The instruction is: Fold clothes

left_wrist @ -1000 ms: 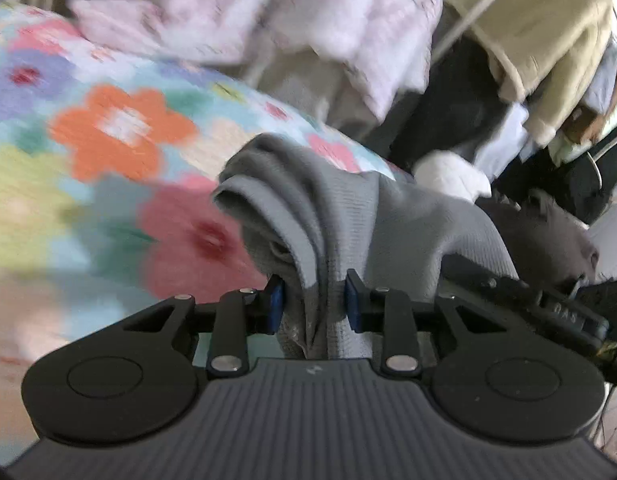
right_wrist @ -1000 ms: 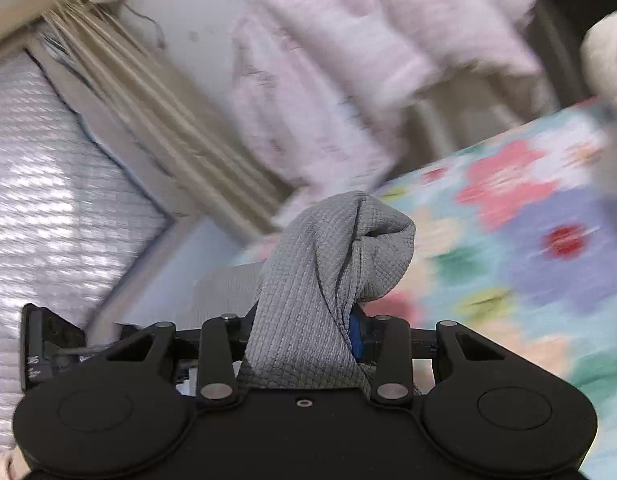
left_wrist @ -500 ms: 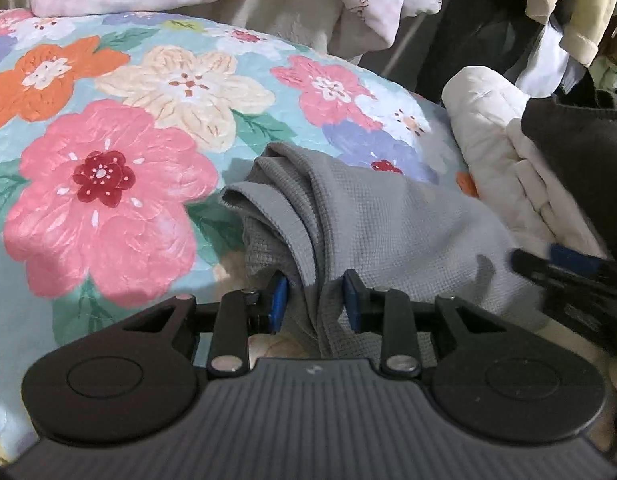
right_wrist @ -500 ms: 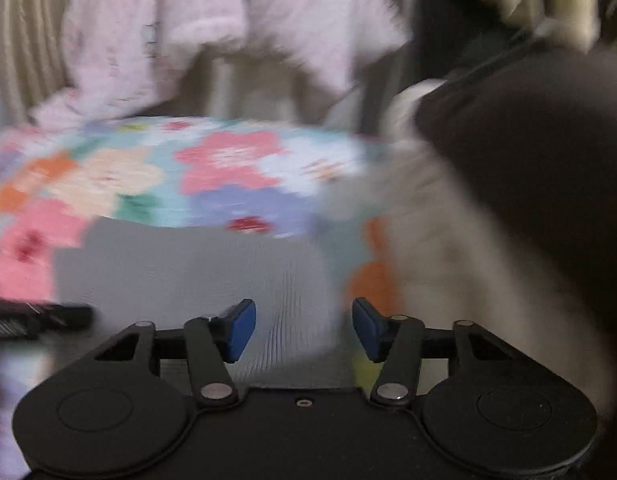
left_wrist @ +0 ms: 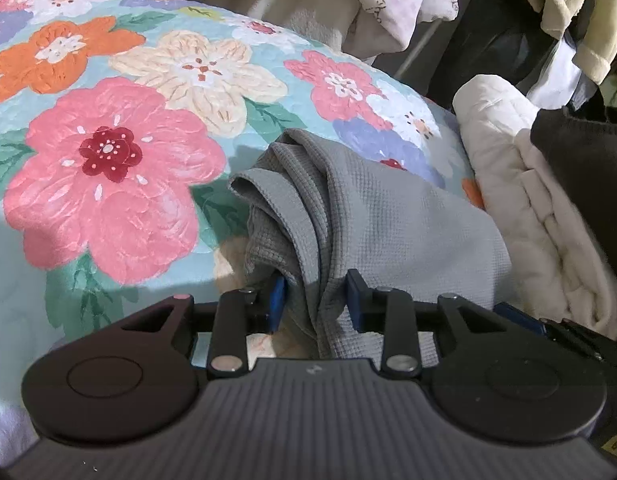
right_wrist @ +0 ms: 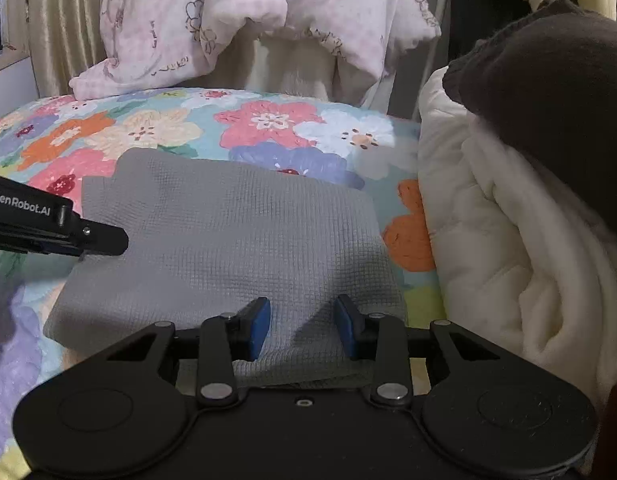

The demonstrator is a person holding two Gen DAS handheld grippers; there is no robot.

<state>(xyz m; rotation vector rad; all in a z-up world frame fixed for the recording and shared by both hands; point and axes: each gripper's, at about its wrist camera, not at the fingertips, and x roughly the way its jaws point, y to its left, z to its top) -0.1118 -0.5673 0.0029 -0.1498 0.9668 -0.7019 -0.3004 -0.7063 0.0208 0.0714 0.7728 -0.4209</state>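
Observation:
A grey waffle-knit garment (left_wrist: 388,220) lies folded flat on the floral bedspread (left_wrist: 108,160). Its left end is bunched into ridges that run between the blue pads of my left gripper (left_wrist: 315,300), which is shut on that bunch. In the right wrist view the same garment (right_wrist: 228,232) spreads out as a smooth panel. My right gripper (right_wrist: 302,328) hovers over the garment's near right edge. Its jaws are closing, with cloth lying below the gap and neither pad pressing on it. The left gripper's body (right_wrist: 56,228) pokes in from the left.
A white quilted garment (right_wrist: 508,240) is heaped right of the grey one, with a dark brown garment (right_wrist: 548,100) on top. Pink patterned clothing (right_wrist: 228,20) hangs behind the bed, beside a curtain. Open bedspread (right_wrist: 148,128) lies to the left and beyond.
The left gripper brought the grey garment down onto the bed and then stayed put. The right gripper let go of its cloth, swung to face the flat garment, and its jaws have narrowed.

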